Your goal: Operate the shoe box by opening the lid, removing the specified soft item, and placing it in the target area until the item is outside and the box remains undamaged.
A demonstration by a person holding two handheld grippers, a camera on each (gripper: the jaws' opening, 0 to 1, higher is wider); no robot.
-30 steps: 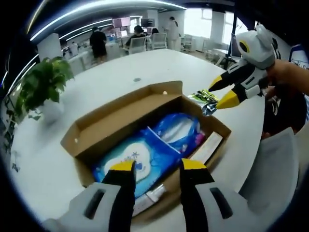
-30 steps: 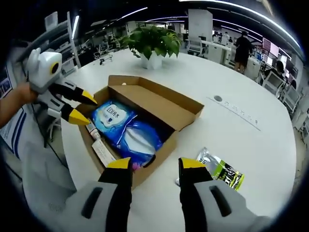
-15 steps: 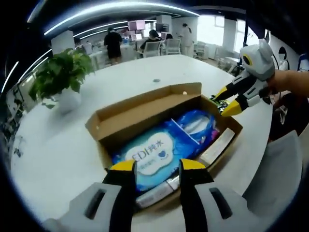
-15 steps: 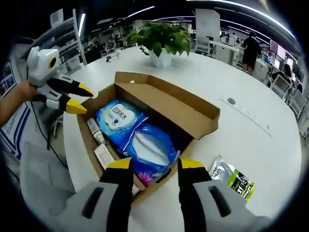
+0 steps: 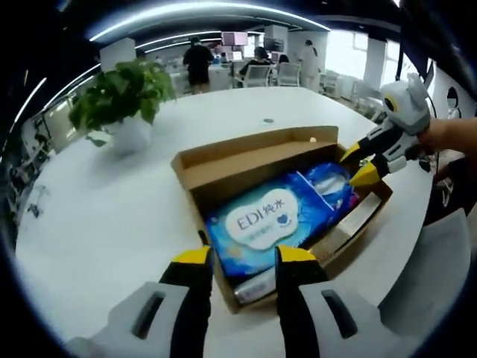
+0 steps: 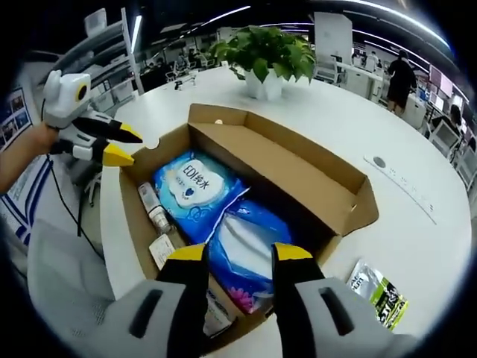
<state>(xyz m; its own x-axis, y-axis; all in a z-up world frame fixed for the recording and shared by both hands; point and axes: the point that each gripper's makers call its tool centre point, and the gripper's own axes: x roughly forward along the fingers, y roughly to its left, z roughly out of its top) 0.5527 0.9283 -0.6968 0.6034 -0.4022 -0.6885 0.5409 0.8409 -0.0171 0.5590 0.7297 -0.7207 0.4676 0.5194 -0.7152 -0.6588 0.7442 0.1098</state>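
An open cardboard shoe box (image 5: 246, 160) (image 6: 298, 175) lies on a white round table. Inside lie a blue "EDI" wipes pack (image 5: 261, 224) (image 6: 195, 186) and a second blue soft pack (image 5: 332, 186) (image 6: 246, 246). My left gripper (image 5: 244, 257) stands open over the box's near end, nothing between its jaws; it enters the right gripper view as (image 6: 125, 145), open at the box's far-left corner. My right gripper (image 6: 238, 253) is open above the second pack; in the left gripper view it (image 5: 358, 165) hovers open over the box's right end.
A potted plant (image 5: 123, 97) (image 6: 268, 56) stands on the table beyond the box. A green snack packet (image 6: 380, 294) lies on the table beside the box. A small bottle (image 6: 153, 205) and white cartons (image 6: 162, 250) line one box wall. People and desks are far behind.
Both grippers have come closer to the box, both still open. The right one has moved from beside the green packet to over the box's end. The box contents have not moved.
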